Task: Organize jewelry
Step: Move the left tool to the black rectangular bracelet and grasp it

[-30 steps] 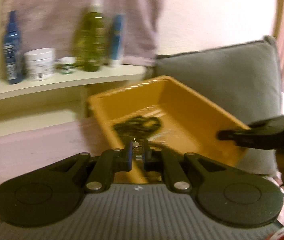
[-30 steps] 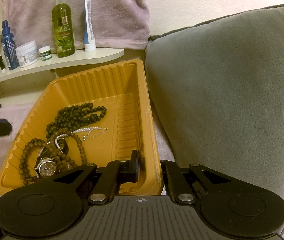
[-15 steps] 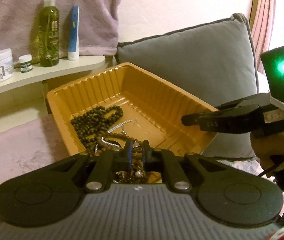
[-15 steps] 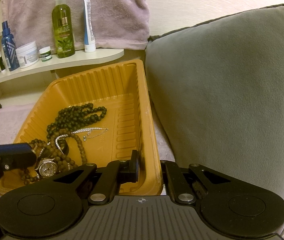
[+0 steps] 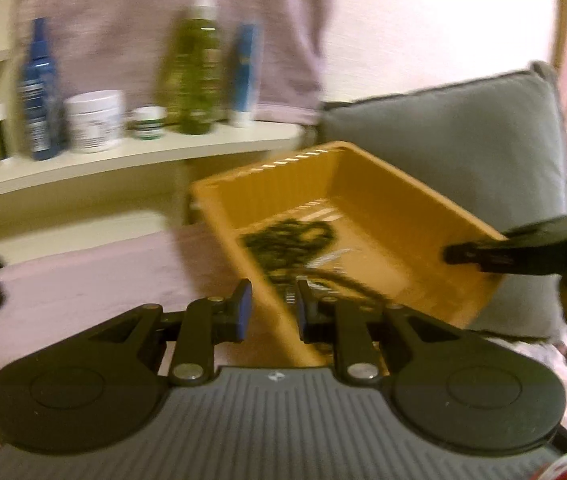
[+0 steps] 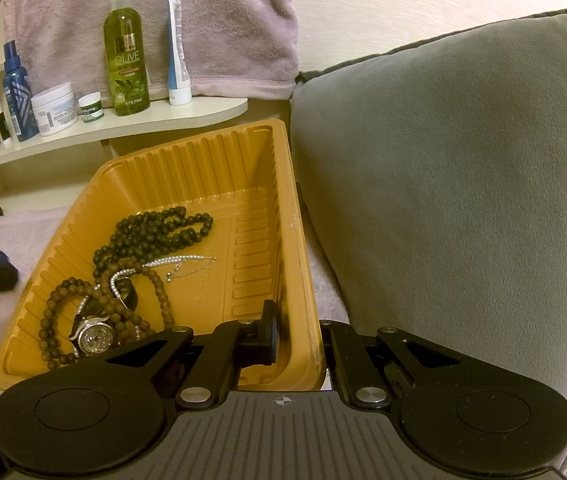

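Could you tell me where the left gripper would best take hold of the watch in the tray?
Grip the watch across its round silver case, coming from above with the left gripper. It lies face-up near the tray corner, tangled in brown beads, so a sideways approach would likely snag them.

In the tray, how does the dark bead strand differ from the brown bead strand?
Colour: the dark bead strand is almost black, while the brown bead strand is lighter and wood-toned. Place: the dark one is bunched mid-tray, and the brown one sits at the end nearer the right wrist camera. Company: the watch lies among the brown loops, not the dark ones. Both are round-bead strands lying loose in the orange tray.
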Available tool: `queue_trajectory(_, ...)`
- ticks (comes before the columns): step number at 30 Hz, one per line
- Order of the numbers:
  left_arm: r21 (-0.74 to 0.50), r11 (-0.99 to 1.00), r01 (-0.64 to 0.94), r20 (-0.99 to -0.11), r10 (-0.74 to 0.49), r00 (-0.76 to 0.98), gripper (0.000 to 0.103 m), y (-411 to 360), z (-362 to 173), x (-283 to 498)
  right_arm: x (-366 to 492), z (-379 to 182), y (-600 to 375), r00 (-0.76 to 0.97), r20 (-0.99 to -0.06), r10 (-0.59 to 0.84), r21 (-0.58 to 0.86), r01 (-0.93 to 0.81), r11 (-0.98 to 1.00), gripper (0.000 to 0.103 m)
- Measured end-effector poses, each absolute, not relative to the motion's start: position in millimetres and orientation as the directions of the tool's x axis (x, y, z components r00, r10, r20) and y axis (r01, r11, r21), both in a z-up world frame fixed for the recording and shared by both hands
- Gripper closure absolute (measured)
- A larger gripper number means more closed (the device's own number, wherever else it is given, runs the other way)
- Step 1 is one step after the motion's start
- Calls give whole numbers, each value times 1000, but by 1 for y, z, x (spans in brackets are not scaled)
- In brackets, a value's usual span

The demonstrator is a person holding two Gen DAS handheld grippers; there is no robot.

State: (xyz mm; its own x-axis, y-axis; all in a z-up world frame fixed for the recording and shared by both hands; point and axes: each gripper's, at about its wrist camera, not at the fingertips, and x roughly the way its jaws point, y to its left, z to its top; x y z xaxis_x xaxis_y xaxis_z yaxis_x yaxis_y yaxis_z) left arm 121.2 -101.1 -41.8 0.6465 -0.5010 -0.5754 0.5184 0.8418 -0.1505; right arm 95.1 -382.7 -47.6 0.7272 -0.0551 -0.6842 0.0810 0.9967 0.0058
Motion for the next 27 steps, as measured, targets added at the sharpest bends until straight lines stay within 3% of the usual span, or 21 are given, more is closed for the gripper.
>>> queue_trajectory(13, -70, 973, 218, -589, -217, 779, 82, 2, -43, 153, 96, -47, -382, 726, -685, -56, 3, 80, 997, 96)
queue_trajectory(19, -36, 986, 164, -593, -153, 790, 77, 27, -46, 166, 96, -47, -383, 726, -685, -56, 2, 79, 997, 96)
queue_trajectory(22, -26, 988, 154, -606, -139, 783, 68, 35, -52, 172, 96, -47, -382, 726, -686, -56, 2, 79, 997, 96)
queue_trajectory(27, 1, 989, 151, -623, -117, 773, 66, 45, -60, 180, 96, -47, -382, 726, -686, -56, 2, 79, 997, 96)
